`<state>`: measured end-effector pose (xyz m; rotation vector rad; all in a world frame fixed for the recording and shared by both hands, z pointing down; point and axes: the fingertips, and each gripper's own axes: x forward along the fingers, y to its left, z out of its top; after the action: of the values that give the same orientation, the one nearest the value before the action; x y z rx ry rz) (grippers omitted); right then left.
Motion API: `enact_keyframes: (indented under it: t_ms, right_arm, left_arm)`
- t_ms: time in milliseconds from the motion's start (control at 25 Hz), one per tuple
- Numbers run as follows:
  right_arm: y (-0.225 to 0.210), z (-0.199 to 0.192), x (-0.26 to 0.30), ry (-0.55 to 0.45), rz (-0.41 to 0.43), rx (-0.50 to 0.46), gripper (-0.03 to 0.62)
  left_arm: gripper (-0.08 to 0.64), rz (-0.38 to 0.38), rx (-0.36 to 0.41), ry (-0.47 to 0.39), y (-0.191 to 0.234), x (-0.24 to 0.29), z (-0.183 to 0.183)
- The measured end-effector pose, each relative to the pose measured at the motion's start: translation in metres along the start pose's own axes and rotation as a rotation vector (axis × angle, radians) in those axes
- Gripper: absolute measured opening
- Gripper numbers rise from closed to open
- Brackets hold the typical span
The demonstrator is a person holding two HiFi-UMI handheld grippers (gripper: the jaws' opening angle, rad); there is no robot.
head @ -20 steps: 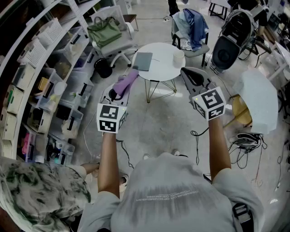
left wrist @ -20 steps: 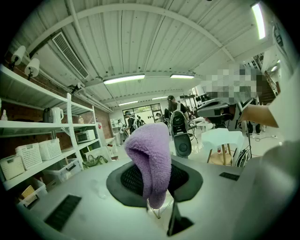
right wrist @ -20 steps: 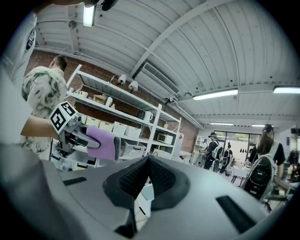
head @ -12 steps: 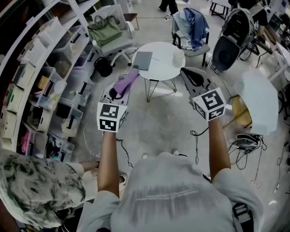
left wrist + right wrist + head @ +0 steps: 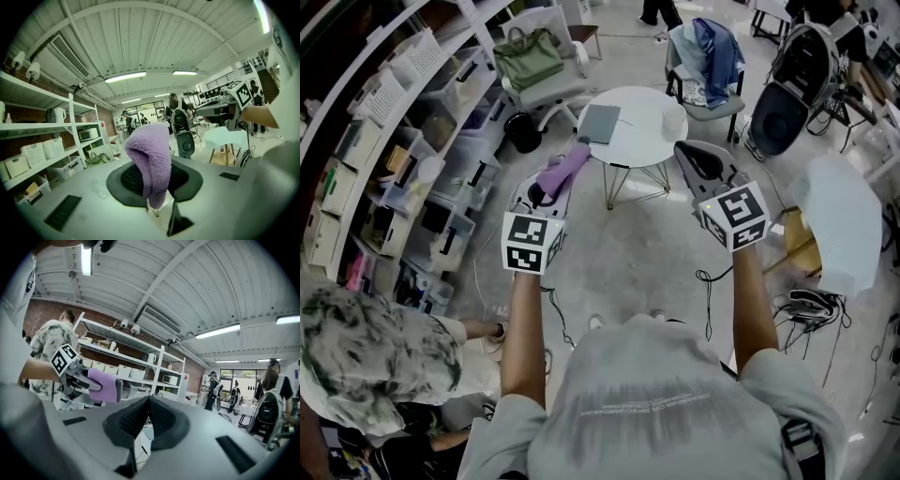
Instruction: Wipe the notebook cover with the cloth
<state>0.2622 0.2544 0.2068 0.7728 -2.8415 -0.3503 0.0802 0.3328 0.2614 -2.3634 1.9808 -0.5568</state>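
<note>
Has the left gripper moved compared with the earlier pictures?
No. The left gripper holds the purple cloth with its tip at the same spot as before, beside the round table's left edge and just below the notebook.

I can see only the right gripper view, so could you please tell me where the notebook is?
Observer: In the head view, the notebook lies flat on a round white table, ahead of both hand-held grippers.
Operator: Thank you. Is anything else on that table?
Observer: Yes, a white cylindrical object stands to the notebook's right, apart from it. I cannot tell what it is.
Operator: How close is the cloth to the notebook?
Observer: They are not touching. The left hand-held gripper holds the purple cloth over the floor, short of the table's near edge.
</note>
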Motion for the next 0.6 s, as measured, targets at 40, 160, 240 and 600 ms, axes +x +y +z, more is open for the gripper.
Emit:
enact_keyframes:
  t_ms: [40, 160, 240, 600]
  right_arm:
    - [-0.005, -0.002, -0.002, 0.001, 0.007, 0.002, 0.002]
    - [-0.016, -0.012, -0.006, 0.011, 0.036, -0.003, 0.002]
    - [-0.023, -0.018, -0.01, 0.017, 0.065, -0.003, 0.002]
    - [-0.045, -0.033, -0.008, 0.022, 0.135, 0.007, 0.001]
  left_arm:
    - [0.075, 0.006, -0.001, 0.006, -0.005, 0.002, 0.0]
    - [0.075, 0.029, -0.012, 0.022, -0.016, 0.006, -0.001]
    - [0.075, 0.051, -0.025, 0.029, -0.023, 0.009, -0.002]
    - [0.075, 0.105, -0.069, 0.052, -0.037, 0.025, -0.006]
